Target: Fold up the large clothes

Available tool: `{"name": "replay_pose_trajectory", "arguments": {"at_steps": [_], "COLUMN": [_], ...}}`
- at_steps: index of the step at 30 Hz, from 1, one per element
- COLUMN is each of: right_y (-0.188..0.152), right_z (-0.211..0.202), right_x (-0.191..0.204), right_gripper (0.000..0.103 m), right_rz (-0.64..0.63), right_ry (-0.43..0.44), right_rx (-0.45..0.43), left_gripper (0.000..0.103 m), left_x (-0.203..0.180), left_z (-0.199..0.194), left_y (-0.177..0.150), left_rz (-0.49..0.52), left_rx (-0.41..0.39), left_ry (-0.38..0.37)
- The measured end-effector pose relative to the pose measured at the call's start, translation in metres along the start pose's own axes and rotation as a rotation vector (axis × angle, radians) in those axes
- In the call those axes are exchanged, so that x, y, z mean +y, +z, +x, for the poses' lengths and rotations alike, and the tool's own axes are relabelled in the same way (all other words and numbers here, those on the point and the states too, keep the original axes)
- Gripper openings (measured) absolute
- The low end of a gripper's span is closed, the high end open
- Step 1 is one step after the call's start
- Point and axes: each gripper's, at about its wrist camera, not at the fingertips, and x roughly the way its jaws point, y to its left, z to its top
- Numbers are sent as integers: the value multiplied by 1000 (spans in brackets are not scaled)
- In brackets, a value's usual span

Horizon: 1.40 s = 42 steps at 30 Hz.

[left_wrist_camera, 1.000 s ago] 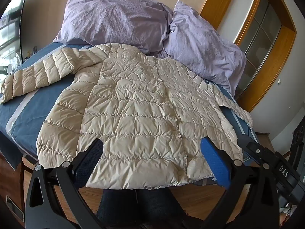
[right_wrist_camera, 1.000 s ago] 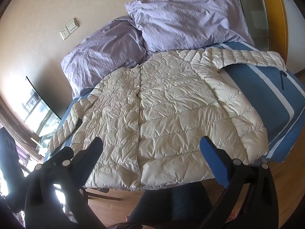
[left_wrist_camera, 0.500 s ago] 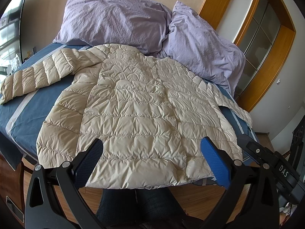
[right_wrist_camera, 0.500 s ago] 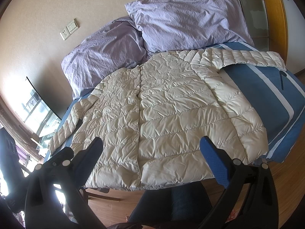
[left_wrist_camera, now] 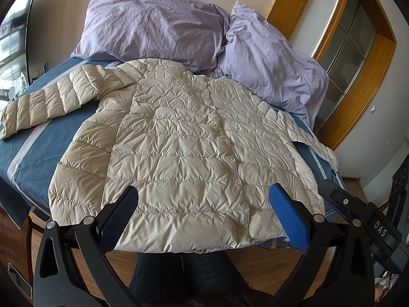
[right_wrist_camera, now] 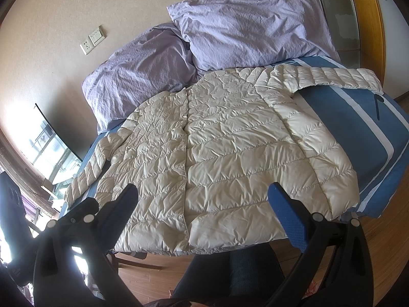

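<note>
Jacket (left_wrist_camera: 179,138), cream and quilted, is lying flat across the blue bed (left_wrist_camera: 38,138), sleeves spread, hem at the near edge. Left hand-held gripper (left_wrist_camera: 204,212) and right hand-held gripper (right_wrist_camera: 202,212) are hovering spread wide above that hem, gripping nothing.

Quilted puffer jacket (left_wrist_camera: 179,138), cream, faint sheen; crinkled matt lilac cloth pillows (left_wrist_camera: 153,23); blue striped cotton bedsheet (right_wrist_camera: 358,133); glossy wooden floor (right_wrist_camera: 388,230); textured blue rubbery pads (left_wrist_camera: 288,217) on matt black plastic.
</note>
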Motion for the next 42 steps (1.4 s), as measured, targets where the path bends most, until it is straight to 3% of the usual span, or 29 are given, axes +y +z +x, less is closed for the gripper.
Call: {"name": "replay_pose_trajectory", "arguments": {"at_steps": [42], "right_y": [1], "right_z": [0], "right_x": [-3], "right_gripper": [101], "right_rz": [3], "right_ry": [1], "right_rx": [0], "left_gripper": [102], "left_x": [0], "left_z": [0], "left_y": [0], "left_rz": [0], "left_rx": [-1], "left_ry": [-1]}}
